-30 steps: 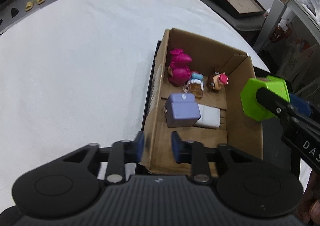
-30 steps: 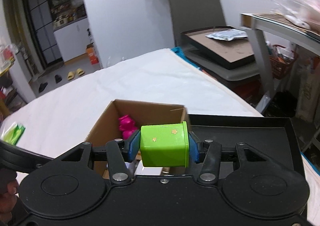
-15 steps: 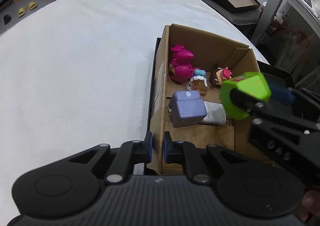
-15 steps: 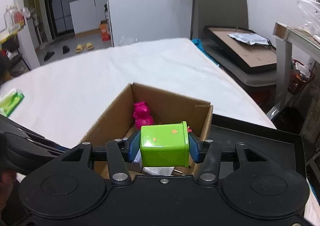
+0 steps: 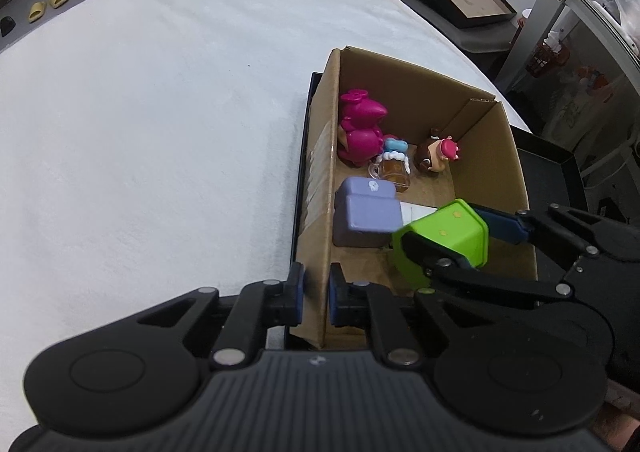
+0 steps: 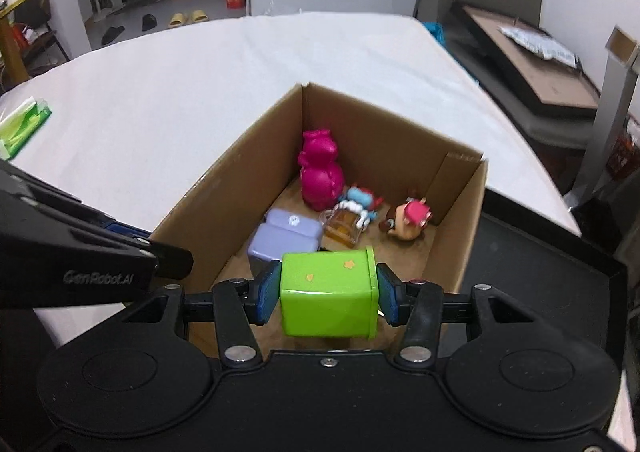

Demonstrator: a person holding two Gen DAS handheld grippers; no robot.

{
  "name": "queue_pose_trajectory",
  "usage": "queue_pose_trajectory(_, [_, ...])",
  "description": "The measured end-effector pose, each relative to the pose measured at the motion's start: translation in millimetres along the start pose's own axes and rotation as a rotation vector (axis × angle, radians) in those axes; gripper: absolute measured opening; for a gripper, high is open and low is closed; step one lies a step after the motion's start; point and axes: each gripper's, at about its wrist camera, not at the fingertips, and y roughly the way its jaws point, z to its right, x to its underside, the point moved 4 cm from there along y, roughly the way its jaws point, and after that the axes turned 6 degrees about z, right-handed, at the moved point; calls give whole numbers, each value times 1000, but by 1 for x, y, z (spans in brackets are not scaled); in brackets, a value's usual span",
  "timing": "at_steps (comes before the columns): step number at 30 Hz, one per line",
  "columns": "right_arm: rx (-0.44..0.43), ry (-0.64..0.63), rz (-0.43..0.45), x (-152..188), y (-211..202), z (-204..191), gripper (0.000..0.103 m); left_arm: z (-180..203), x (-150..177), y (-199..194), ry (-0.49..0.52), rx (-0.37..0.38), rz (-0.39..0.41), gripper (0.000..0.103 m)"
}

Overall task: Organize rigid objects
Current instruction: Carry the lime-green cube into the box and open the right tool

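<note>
Soft, even indoor light is filling both views — no hard glare is showing on the white tabletop (image 5: 160,124), which is reading bright, nearly washed out toward its far edge. The cardboard box (image 6: 460,236) is shading its own inner walls, and the toys inside are casting only faint shadows. Fisheye distortion is bending the table's edges — corners are darkening. The right wrist view is looking slightly softer.

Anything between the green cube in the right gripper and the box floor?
Nothing visible blocks it. The green cube hangs over bare cardboard at the near end of the box. The purple block sits just beyond it, the other toys farther back.
</note>
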Motion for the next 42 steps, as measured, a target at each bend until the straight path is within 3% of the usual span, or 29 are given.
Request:
queue_pose_trajectory(7, [13,24,-79,5,13,-1,49,2,1,-2,6,3,-3,12])
queue_pose_trajectory(19, [3,70,-50,0,13,2,50,4,0,-8,15,-31,-22,15])
queue_pose_trajectory(31, [-9,180,93,-15,-37,23,61,13,2,-46,17,-71,32,21])
queue_pose_trajectory(35, [2,218,131,-14,-57,33,65,21,7,-60,35,-83,51,37])
queue_pose_trajectory(38, [19,240,158,-12,-72,42,70,25,11,-72,40,-96,67,38])
queue_pose_trajectory(42, [34,279,202,-7,-93,49,84,30,15,-90,53,-113,90,40])
